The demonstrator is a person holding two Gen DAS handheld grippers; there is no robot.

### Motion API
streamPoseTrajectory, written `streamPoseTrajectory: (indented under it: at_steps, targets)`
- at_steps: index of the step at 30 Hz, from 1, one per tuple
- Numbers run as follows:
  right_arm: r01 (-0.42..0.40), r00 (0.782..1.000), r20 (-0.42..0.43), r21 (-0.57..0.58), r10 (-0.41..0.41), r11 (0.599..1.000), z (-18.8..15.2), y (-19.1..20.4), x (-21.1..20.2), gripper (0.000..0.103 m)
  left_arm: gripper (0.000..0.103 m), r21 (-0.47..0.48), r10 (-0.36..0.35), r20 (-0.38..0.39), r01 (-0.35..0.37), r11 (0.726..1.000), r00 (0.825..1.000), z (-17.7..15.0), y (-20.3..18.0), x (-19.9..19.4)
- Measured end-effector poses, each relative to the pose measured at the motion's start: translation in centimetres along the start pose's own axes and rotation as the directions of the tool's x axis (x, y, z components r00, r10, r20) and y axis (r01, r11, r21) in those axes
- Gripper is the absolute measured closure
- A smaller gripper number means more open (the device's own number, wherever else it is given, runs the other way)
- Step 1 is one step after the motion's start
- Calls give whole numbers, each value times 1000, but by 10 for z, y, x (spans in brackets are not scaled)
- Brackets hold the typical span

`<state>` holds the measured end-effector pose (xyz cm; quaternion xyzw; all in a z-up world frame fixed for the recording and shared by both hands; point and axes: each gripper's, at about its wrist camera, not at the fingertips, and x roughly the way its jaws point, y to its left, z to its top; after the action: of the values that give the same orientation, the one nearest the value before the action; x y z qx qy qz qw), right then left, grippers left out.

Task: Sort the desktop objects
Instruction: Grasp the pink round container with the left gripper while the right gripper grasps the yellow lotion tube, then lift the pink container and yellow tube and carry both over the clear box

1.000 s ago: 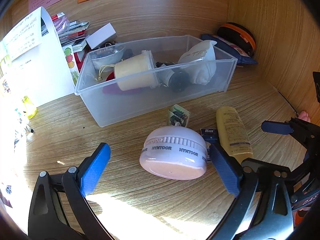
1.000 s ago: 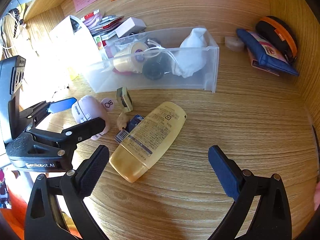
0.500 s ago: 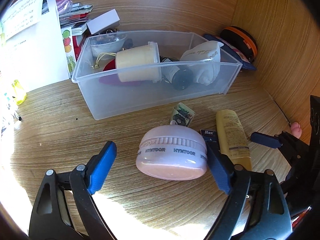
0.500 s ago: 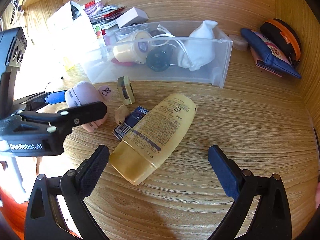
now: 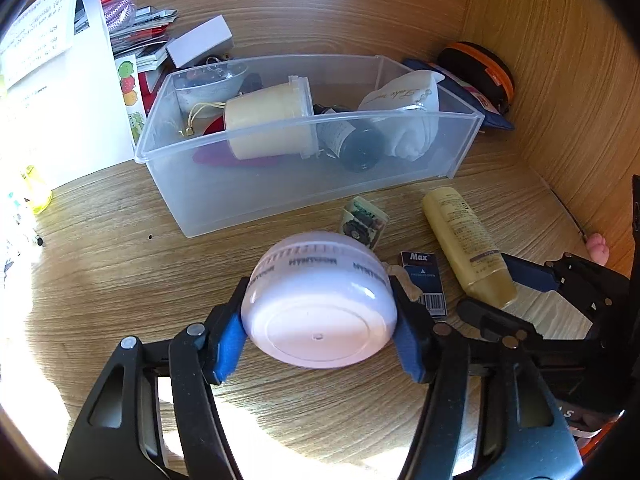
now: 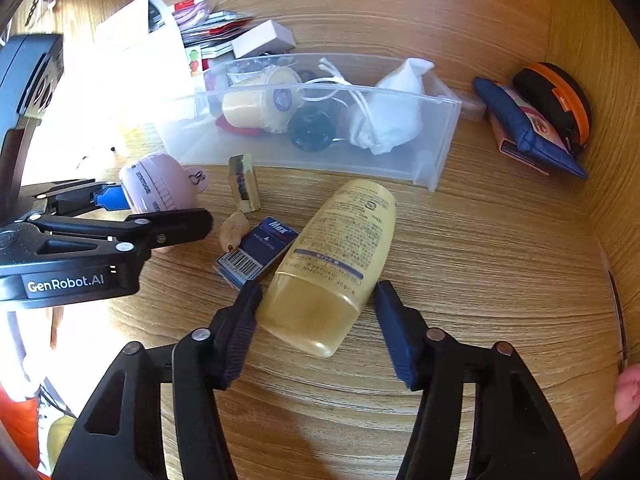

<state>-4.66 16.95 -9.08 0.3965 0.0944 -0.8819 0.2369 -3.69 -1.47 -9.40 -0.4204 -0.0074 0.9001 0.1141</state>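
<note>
We have just closed in: half a second ago our left gripper (image 5: 320, 334) stood spread short of the pink round case (image 5: 320, 304), and now both blue pads are pressed against its sides, pinching it at the near centre of the left view, so the first pick looks secured, though we cannot tell if it has left the desk (image 5: 120, 280) yet. Our right gripper (image 6: 316, 330) has come forward too and now straddles the cap end of the yellow lotion bottle (image 6: 340, 256); its left pad touches the cap, the right pad stands just off it, so we call that claw still spread, grasp not yet made. Just beyond, at eleven o'clock from the bottle, the blue Max box (image 6: 256, 250) lies touching the bottle's side, with a small tan piece (image 6: 234, 230) and a little standing card (image 6: 243, 182) near it, so lifting the bottle may nudge the box. Farther out at twelve o'clock sits the clear bin (image 5: 304, 196), already crowded with a cream jar (image 5: 268, 124), a dark bottle (image 5: 352, 142) and a white pouch (image 5: 408, 120); its front-left corner looks freest for the case. The wooden side wall (image 5: 560, 100) closes in at three o'clock, while open desk lies at nine.
</note>
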Motion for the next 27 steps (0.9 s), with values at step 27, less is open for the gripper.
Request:
streamPoseTrajectory:
  at_steps: [27]
  targets:
    - [30, 991, -124, -171, -52, 985, 56, -15, 50, 55, 40, -111, -65, 32, 68, 992, 997, 2, 17, -6]
